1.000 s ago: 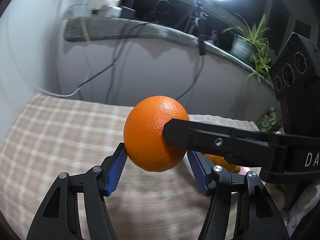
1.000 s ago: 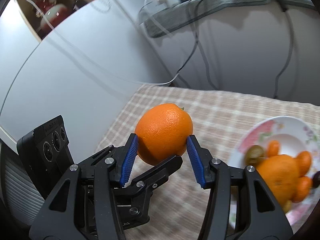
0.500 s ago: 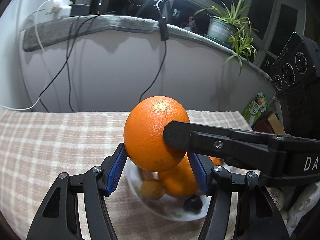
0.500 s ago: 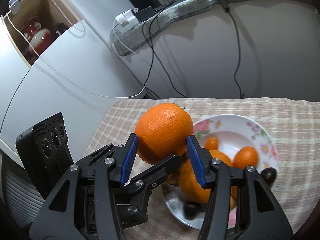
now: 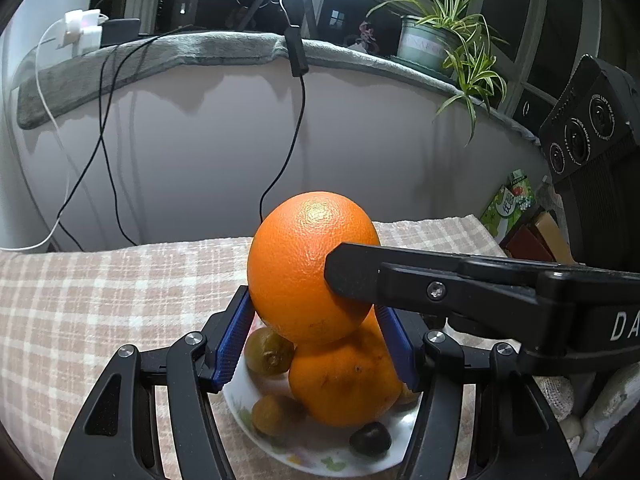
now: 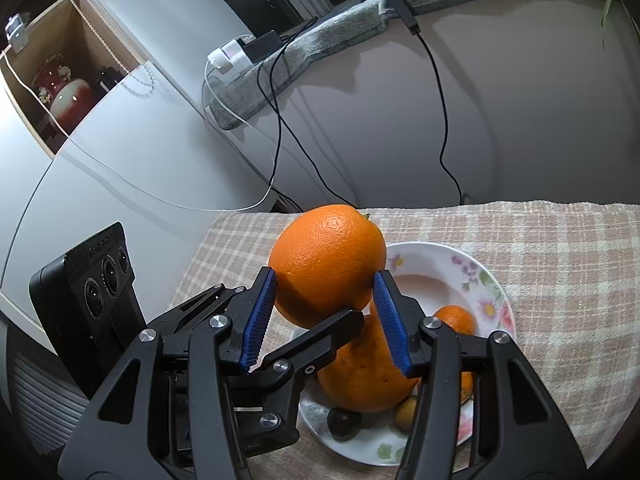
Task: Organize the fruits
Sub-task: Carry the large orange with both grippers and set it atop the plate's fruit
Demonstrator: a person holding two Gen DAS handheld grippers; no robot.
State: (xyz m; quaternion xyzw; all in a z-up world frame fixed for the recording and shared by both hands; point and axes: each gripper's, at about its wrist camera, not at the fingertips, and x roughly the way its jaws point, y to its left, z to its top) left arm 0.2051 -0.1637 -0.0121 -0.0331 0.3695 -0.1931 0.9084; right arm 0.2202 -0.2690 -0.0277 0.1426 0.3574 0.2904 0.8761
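A big orange [image 5: 308,248] hangs above the flowered plate [image 5: 280,448], and both grippers hold it at once. My left gripper [image 5: 312,304] is shut on its lower sides with the blue pads. The right gripper's black finger [image 5: 400,276] comes in from the right and presses on its flank. In the right wrist view the same orange [image 6: 326,256] sits between the pads of my right gripper [image 6: 324,276], shut on it, with a left finger [image 6: 316,340] beneath. The plate [image 6: 480,276] holds a second large orange [image 6: 364,376], a small mandarin [image 6: 454,320], brownish fruits [image 5: 266,350] and a dark one [image 6: 343,422].
A checked cloth [image 5: 80,312] covers the table. Cables [image 5: 108,152] hang down the wall behind it from a padded sill with a potted plant [image 5: 432,44]. Cartons [image 5: 512,200] stand at the table's far right. A white cabinet [image 6: 100,160] borders the left side.
Both grippers have carried the orange sideways across the table together. The plate of fruit has come from the edge of view to directly under the orange. Neither grip has changed.
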